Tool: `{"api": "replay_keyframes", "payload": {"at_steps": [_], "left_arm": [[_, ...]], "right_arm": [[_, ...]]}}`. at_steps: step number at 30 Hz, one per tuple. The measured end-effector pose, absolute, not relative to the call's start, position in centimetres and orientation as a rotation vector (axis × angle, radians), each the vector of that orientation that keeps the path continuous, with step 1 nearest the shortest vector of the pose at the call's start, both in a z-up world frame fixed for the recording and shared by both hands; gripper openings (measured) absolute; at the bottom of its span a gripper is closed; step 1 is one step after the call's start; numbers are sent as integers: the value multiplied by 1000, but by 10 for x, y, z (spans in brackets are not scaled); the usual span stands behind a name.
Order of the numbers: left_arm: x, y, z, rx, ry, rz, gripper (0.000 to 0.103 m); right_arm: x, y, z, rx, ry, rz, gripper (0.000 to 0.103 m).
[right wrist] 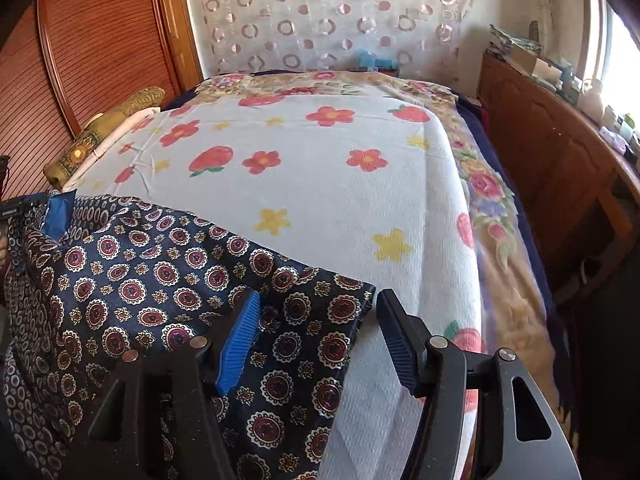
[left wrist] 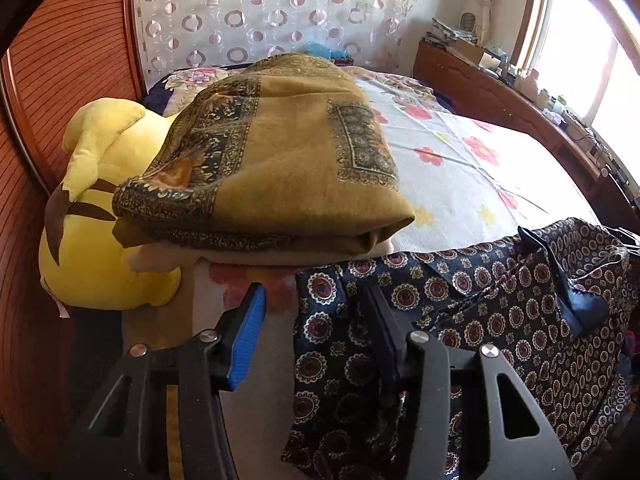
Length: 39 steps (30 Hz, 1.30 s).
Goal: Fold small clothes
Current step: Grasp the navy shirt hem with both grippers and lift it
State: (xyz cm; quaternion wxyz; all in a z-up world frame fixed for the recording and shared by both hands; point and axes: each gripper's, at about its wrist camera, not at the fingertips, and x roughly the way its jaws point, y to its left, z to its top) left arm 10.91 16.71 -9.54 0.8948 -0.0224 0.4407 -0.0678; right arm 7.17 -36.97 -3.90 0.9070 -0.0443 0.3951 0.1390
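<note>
A dark navy garment (left wrist: 480,300) printed with round medallions lies crumpled at the near edge of the bed, a blue-lined part (left wrist: 576,300) sticking up from it. In the left wrist view my left gripper (left wrist: 312,288) is open over the garment's left edge. The cloth hangs between the fingers, close to the right one, and no pad presses it. In the right wrist view the same garment (right wrist: 140,280) spreads to the left. My right gripper (right wrist: 318,294) stands open over its right corner; the blue-padded finger (right wrist: 240,340) rests above the cloth, the other above the sheet.
The bed carries a white sheet with red and yellow flowers (right wrist: 320,180). A folded ochre patterned blanket (left wrist: 280,152) and a yellow plush toy (left wrist: 100,208) sit at its left side by a wooden wardrobe (left wrist: 60,80). A wooden cabinet (right wrist: 540,160) runs along the right.
</note>
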Motion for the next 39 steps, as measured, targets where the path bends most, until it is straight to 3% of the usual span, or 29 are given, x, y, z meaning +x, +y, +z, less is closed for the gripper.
{"api": "replay_keyframes", "payload": {"at_steps": [5, 8, 10, 12, 15, 21, 30, 39], "left_arm": [[113, 163, -98, -39, 931, -150, 44], [112, 159, -99, -40, 936, -174, 29], [110, 153, -98, -25, 935, -187, 13], [107, 147, -97, 17, 930, -187, 8], [99, 143, -88, 26, 895, -192, 5], [66, 138, -27, -19, 709, -204, 4], [37, 115, 79, 42, 474, -245, 4], [52, 146, 163, -22, 296, -177, 4]], "right_arm": [[70, -367, -44, -112, 823, 312, 62], [66, -364, -47, -134, 822, 339, 56], [60, -364, -47, -137, 819, 372, 36], [57, -363, -47, -136, 821, 406, 15], [49, -360, -44, -157, 798, 431, 7], [18, -372, -6, -143, 623, 387, 5], [-37, -391, 114, -225, 317, 330, 5], [-39, -404, 224, -308, 163, 227, 5]]}}
